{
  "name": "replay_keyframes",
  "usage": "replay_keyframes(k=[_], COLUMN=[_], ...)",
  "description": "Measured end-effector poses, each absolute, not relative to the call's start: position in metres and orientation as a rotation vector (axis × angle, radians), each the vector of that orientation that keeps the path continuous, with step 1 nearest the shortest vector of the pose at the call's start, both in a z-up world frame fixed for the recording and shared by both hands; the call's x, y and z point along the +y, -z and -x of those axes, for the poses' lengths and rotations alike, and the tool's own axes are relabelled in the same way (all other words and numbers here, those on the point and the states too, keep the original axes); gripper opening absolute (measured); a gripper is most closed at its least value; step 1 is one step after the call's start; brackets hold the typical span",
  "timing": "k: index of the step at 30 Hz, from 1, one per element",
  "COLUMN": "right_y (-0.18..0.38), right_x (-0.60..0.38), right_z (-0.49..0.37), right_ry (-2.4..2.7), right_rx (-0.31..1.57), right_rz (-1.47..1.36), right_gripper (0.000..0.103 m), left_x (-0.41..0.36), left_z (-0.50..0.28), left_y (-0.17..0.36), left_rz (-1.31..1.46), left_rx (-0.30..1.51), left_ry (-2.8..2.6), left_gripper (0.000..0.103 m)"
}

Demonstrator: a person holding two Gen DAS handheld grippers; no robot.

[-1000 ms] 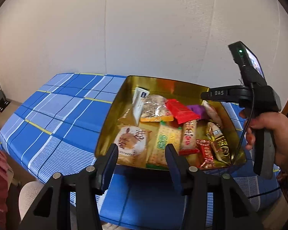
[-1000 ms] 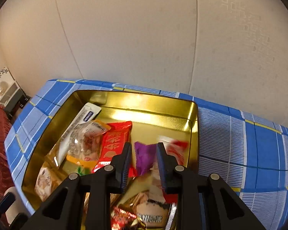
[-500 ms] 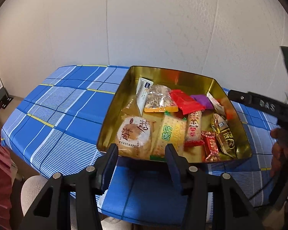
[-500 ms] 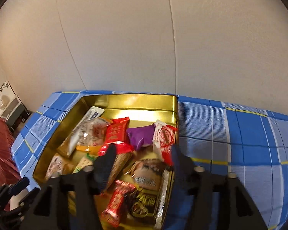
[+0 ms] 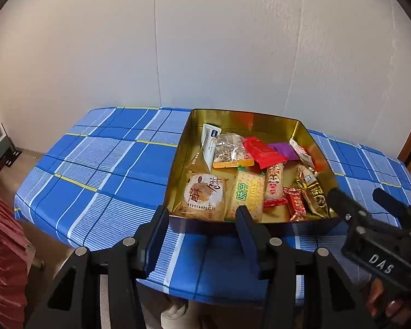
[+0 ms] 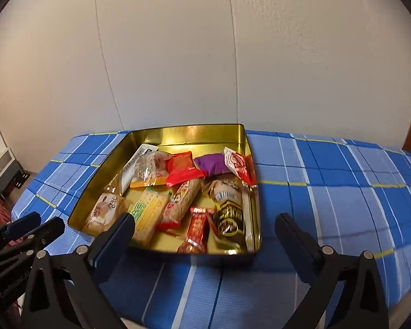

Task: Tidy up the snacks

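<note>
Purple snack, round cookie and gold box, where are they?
purple snack [image 6: 209, 163], right wrist view, middle of wrapper.
round cookie [image 5: 204, 195], left wrist view, printed round label.
gold box [image 5: 243, 119], left wrist view, far inner wall.

You get soft, even indoor light in both wrist views, a little dim and warm, with no hard shadows on the pale wall [image 5: 233, 54]. The gold tin [image 6: 189, 134] throws bright glare off its far inner wall, strongest in your right view, and its near wall lies in shade. Fisheye distortion bows the wall seams and the checked cloth [image 5: 96, 178], black vignette fills the corners, and the near edge of the cloth in your right view is slightly smeared.
</note>
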State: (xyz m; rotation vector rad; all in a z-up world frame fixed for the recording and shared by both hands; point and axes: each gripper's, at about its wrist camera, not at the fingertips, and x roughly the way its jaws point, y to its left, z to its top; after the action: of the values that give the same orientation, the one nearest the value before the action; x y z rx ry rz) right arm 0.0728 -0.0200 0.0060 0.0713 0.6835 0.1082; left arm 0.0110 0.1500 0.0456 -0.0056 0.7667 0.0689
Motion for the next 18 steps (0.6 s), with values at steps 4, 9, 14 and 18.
replay_keyframes(k=[4,9,14,18], right_y=[-0.009,-0.015,-0.014,-0.012], right_x=[-0.016,-0.017,-0.017,-0.017], right_z=[-0.062,-0.055,-0.053,-0.054], right_ry=[-0.07,-0.047,-0.046,-0.052], right_rx=[0.677,0.658,0.657,0.667], right_rz=[-0.048,-0.034,-0.019,-0.026], right_gripper=[0.103,0.103,0.103,0.103], left_x=[0.145,0.143,0.143,0.143], left_z=[0.0,0.003,0.005,0.006], left_y=[-0.052,-0.057,-0.059,-0.058], left_rz=[-0.006,-0.004,0.003,0.0], left_rx=[0.742,0.733,0.732,0.729], left_ry=[-0.059,-0.066,-0.08,-0.102], left_gripper=[0.051,0.051,0.051,0.051])
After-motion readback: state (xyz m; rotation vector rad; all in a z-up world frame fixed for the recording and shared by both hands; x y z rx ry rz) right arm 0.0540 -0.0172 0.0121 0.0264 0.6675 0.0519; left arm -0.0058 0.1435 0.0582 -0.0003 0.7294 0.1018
